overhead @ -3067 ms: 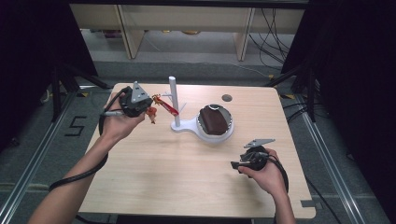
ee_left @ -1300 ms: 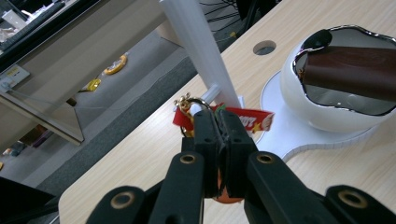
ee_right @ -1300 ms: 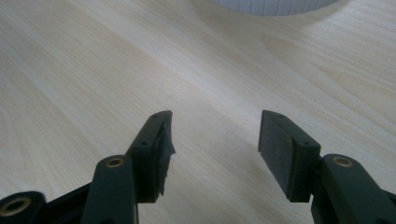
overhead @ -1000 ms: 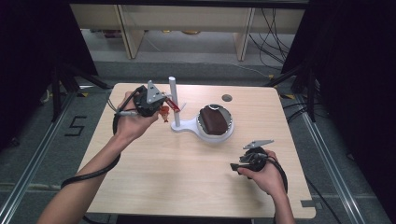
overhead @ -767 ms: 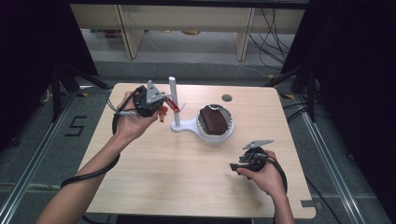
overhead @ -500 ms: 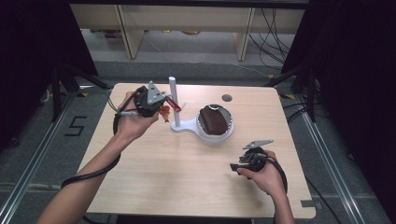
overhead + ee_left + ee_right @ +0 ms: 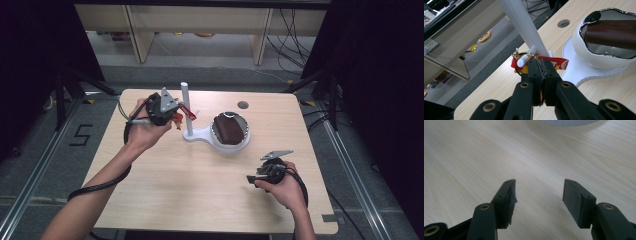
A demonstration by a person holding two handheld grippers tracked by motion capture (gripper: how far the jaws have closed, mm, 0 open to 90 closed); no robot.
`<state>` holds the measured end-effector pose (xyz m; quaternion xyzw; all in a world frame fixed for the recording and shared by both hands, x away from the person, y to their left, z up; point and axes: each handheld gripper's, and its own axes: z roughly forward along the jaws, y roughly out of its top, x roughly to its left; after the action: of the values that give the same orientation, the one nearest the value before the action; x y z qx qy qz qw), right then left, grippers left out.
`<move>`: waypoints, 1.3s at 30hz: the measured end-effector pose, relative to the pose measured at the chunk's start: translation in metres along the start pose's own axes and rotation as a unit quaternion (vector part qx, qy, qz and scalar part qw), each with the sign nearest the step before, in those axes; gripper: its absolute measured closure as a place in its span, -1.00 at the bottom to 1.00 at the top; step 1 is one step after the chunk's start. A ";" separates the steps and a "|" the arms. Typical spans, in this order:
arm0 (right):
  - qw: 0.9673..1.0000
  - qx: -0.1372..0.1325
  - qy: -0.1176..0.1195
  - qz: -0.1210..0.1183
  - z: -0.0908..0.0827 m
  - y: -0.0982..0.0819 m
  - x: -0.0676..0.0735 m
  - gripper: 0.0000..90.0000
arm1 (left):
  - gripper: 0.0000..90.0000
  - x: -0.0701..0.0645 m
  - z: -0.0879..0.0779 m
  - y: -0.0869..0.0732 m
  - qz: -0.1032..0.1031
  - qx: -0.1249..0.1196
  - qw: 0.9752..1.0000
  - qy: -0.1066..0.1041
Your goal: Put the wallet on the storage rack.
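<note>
A white stand has an upright post with a short side peg, and its flat base carries a white bowl. A brown leather pouch lies in the bowl. My left gripper is right beside the post, shut on a red keychain strap. The strap's gold ring sits at the peg. My right gripper rests low over the table's front right, open with nothing between its jaws.
The wooden table has a round cable hole behind the bowl. Low shelves and cables stand on the floor beyond the far edge. Dark curtains flank both sides.
Since the earliest frame my left gripper has carried the red strap rightward up to the post. Over the last second neither hand has visibly moved.
</note>
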<state>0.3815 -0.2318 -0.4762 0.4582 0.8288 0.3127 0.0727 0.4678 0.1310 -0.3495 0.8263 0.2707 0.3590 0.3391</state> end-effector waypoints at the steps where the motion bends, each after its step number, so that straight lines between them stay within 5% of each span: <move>1: 1.000 0.000 0.000 0.000 0.000 0.000 0.000 -0.01 | 0.92 0.000 0.001 0.000 0.000 0.001 1.000 0.001; 13: 1.000 -0.001 -0.001 -0.005 0.000 0.000 -0.001 -0.01 | 0.92 -0.001 0.007 0.000 0.001 0.001 1.000 0.001; 18: 1.000 0.009 0.001 0.020 -0.001 -0.001 0.002 -0.01 | 0.92 -0.001 0.010 0.001 -0.001 0.002 1.000 0.000; 19: 1.000 0.004 -0.003 0.003 0.000 0.000 -0.001 -0.01 | 0.92 -0.002 0.010 0.001 -0.002 0.002 1.000 0.000; 32: 1.000 0.000 -0.001 -0.004 0.000 -0.001 -0.002 -0.01 | 0.87 -0.003 0.016 0.000 -0.002 0.000 1.000 -0.001; 39: 1.000 -0.005 -0.005 -0.011 0.000 -0.001 -0.004 -0.03 | 0.75 -0.009 0.002 -0.009 -0.009 -0.010 1.000 -0.019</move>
<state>0.3828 -0.2350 -0.4779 0.4502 0.8318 0.3141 0.0824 0.4620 0.1300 -0.3611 0.8272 0.2675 0.3431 0.3557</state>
